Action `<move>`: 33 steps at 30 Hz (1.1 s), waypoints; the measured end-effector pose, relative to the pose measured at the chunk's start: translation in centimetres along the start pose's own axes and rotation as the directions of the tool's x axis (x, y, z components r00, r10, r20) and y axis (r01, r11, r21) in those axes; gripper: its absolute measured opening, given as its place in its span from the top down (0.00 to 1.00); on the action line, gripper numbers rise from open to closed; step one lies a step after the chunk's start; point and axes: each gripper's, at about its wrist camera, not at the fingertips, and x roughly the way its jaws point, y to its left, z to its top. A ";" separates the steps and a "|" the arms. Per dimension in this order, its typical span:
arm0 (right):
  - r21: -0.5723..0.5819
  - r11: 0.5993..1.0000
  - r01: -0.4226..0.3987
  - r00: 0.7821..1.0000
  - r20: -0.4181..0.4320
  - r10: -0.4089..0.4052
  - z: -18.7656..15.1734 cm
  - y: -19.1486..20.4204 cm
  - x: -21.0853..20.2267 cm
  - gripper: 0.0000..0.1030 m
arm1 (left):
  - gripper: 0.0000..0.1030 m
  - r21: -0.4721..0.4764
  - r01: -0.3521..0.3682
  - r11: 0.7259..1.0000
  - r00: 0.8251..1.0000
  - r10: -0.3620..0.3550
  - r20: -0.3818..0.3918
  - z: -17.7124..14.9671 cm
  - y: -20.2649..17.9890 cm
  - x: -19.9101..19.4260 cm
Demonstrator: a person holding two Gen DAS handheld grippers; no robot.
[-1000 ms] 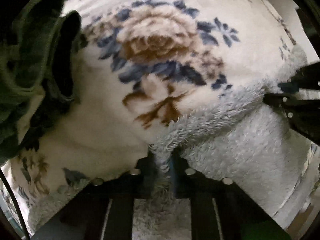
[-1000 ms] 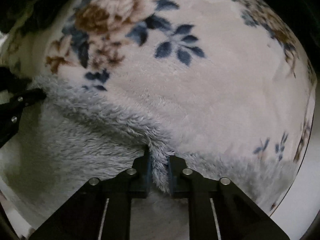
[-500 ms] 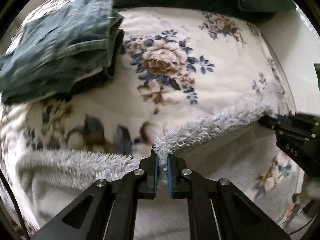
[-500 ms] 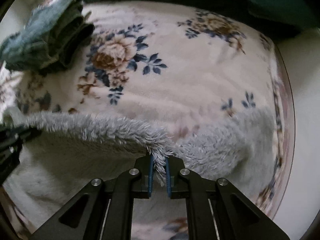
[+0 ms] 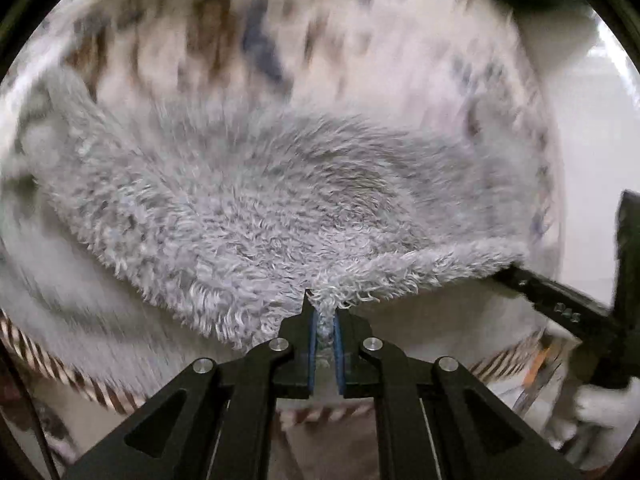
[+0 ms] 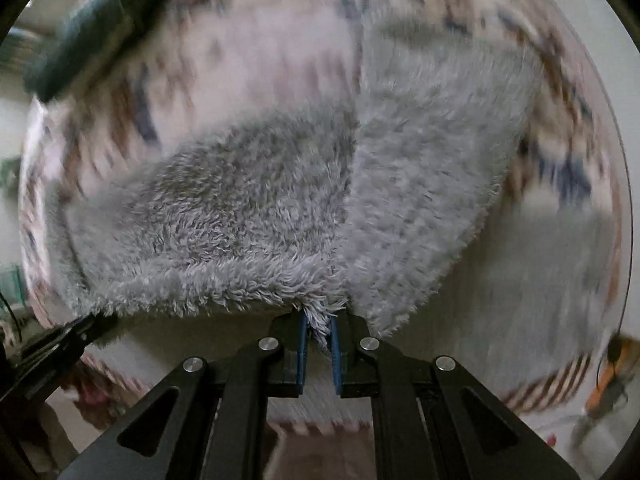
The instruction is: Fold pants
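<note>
Fluffy grey fleece pants [image 5: 256, 200] hang stretched between my two grippers above a floral blanket [image 5: 224, 40]. My left gripper [image 5: 324, 320] is shut on the near edge of the pants. My right gripper [image 6: 318, 328] is shut on the same edge further along, and the pants [image 6: 360, 180] spread away from it with a seam running up the middle. The right gripper's tip shows at the right of the left wrist view [image 5: 532, 280]. The left gripper's tip shows at the lower left of the right wrist view [image 6: 80, 332]. Both views are motion-blurred.
The floral blanket [image 6: 224, 60] covers the surface under the pants, with a brown-and-white striped border [image 5: 72, 372] near me. A dark blue-green folded garment [image 6: 88, 40] lies at the far left of the right wrist view. Blurred clutter sits at the lower right [image 6: 608, 392].
Both grippers have pulled the pants edge up and back toward me. The grey fabric now fills the middle of both views. The folded jeans have left the left wrist view.
</note>
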 end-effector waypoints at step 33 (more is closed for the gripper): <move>0.166 0.901 0.400 0.904 0.089 -0.418 14.0 -0.8 1.4 0.89 | 0.18 -0.127 -0.400 0.908 0.892 0.417 0.174 9.0 7.3 -1.7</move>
